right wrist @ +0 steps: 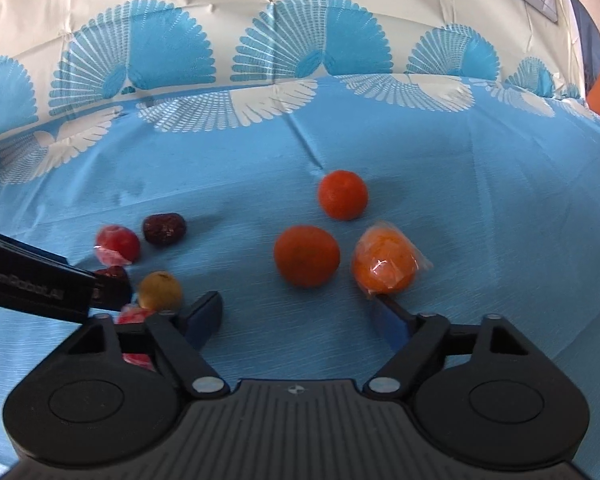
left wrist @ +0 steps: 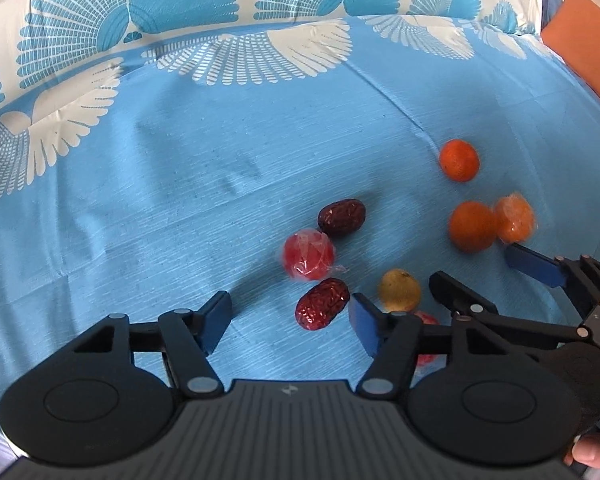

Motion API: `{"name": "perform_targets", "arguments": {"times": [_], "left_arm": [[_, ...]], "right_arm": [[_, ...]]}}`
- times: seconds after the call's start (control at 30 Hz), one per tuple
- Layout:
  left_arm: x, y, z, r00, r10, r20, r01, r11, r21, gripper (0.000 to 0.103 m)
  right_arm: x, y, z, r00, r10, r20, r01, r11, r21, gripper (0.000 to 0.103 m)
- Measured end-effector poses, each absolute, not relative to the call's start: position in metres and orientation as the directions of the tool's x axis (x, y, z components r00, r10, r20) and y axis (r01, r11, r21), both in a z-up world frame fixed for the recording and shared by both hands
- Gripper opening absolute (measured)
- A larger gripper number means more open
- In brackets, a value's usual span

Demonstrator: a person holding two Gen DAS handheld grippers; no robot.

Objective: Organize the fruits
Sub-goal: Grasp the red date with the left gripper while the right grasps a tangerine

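Observation:
Fruits lie on a blue cloth [left wrist: 180, 200]. In the left wrist view my open left gripper [left wrist: 292, 326] sits just below a red date [left wrist: 322, 304]; a wrapped red fruit [left wrist: 309, 255] and a dark date [left wrist: 342, 217] lie beyond it. A yellow fruit [left wrist: 399, 290] sits by my right fingertip, with another wrapped red fruit [left wrist: 426, 320] partly hidden behind it. In the right wrist view my open, empty right gripper [right wrist: 298, 316] sits below an orange [right wrist: 307, 256], a wrapped orange [right wrist: 384, 266] and a far orange [right wrist: 343, 195]. The right gripper also shows in the left wrist view [left wrist: 488, 276].
The cloth has a white and blue fan pattern [right wrist: 300, 52] along its far side. An orange object [left wrist: 584, 44] stands at the far right edge. The left gripper's body [right wrist: 40, 284] reaches into the right wrist view from the left, above the yellow fruit [right wrist: 160, 291].

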State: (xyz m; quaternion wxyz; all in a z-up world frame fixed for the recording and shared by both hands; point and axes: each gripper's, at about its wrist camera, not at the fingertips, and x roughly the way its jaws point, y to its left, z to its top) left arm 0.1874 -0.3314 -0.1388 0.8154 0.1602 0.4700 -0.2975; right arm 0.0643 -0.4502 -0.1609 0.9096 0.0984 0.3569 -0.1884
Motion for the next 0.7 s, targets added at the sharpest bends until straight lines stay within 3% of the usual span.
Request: {"name": "perform_targets", "arguments": {"times": [0.2,0.4,0.43,0.5,0.53,0.57,0.6,0.7], "left_arm": [[0.185,-0.328,-0.139,0.394,-0.344,-0.853,0.624,0.781,-0.027,0.068],[0.179,-0.332,-0.140,0.400,-0.343,-0.850,0.640,0.769,-0.009,0.068],[0.180,-0.331,-0.139,0.399,-0.350,-0.848,0.639,0.769,-0.017,0.063],[0.180,-0.330,-0.138,0.403,-0.357,-0.843,0.644,0.765,-0.017,0.041],[0.180,-0.330,-0.137,0.398,-0.366,-0.841,0.650,0.760,-0.024,0.029],[0.180,-0.329,-0.136,0.383,-0.381,-0.842,0.654,0.756,-0.045,0.029],[0.181,-0.327,-0.135,0.373,-0.391,-0.842,0.651,0.756,-0.063,0.029],[0.179,-0.319,-0.130,0.396,-0.377,-0.837,0.615,0.786,-0.063,0.028]], "right_arm": [[0.066,-0.454,-0.164,0.715,-0.248,-0.654,0.391,0.917,0.080,0.077],[0.069,-0.455,-0.168,0.711,-0.305,-0.633,0.405,0.914,0.015,0.076],[0.069,-0.455,-0.169,0.711,-0.313,-0.629,0.408,0.913,0.007,0.076],[0.069,-0.455,-0.169,0.712,-0.314,-0.628,0.410,0.912,0.009,0.076],[0.070,-0.455,-0.169,0.714,-0.313,-0.627,0.409,0.912,0.010,0.074],[0.071,-0.455,-0.169,0.720,-0.305,-0.623,0.400,0.916,0.014,0.062],[0.071,-0.454,-0.168,0.731,-0.297,-0.615,0.386,0.922,0.013,0.041],[0.073,-0.454,-0.165,0.731,-0.294,-0.616,0.379,0.925,0.008,0.037]]}}
